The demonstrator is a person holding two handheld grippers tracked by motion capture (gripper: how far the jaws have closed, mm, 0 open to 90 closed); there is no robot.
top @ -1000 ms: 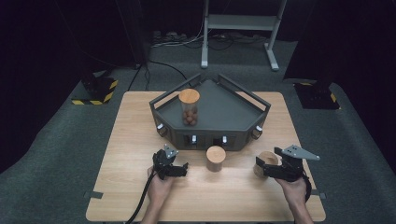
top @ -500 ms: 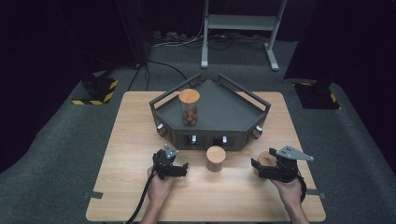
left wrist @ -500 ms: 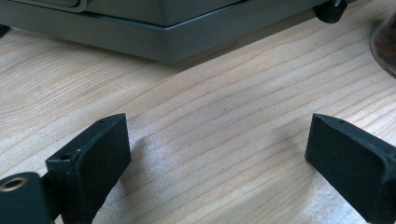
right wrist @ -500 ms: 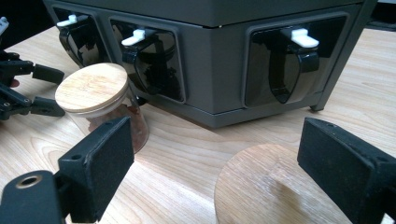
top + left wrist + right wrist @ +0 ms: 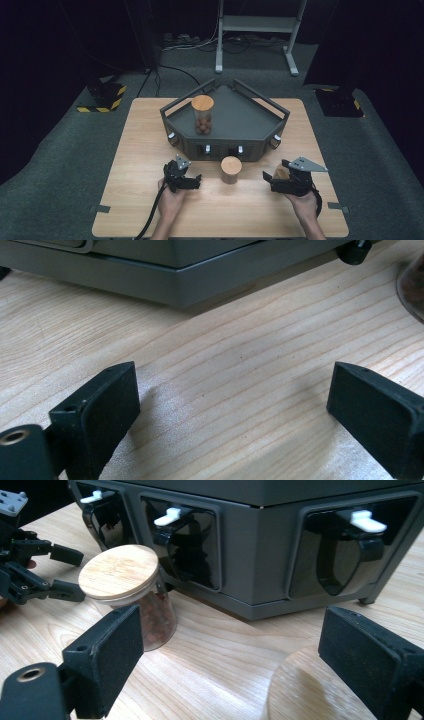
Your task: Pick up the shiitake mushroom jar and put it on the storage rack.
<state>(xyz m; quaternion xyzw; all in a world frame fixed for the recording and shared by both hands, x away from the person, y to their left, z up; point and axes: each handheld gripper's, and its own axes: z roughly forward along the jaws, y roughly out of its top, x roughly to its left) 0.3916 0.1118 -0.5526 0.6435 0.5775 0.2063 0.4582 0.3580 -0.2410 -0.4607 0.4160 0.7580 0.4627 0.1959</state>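
Observation:
A dark grey five-sided tray [image 5: 250, 125] stands mid-table, and inside it is a glass jar with a wooden lid [image 5: 202, 114] holding brown pieces. A second lidded jar [image 5: 231, 170] [image 5: 120, 575] stands on the table just in front of the tray. A third jar [image 5: 281, 172] shows its wooden lid [image 5: 300, 690] low between my right gripper's [image 5: 270, 181] [image 5: 230, 660] open jaws, close to the right-hand one. My left gripper [image 5: 196, 182] [image 5: 235, 410] rests open on bare wood, pointing toward the middle jar, whose glass edge [image 5: 412, 290] lies beyond its jaws.
The tray's front face carries dark recessed pockets with white latches [image 5: 172, 515]. The wooden table [image 5: 145, 150] has bare room at its left and front. A metal stand [image 5: 255, 22] and yellow-black striped blocks [image 5: 102, 97] sit on the floor beyond the table.
My right gripper has edged slightly left toward the table's middle, staying by the third jar. The left gripper and the jars have kept still.

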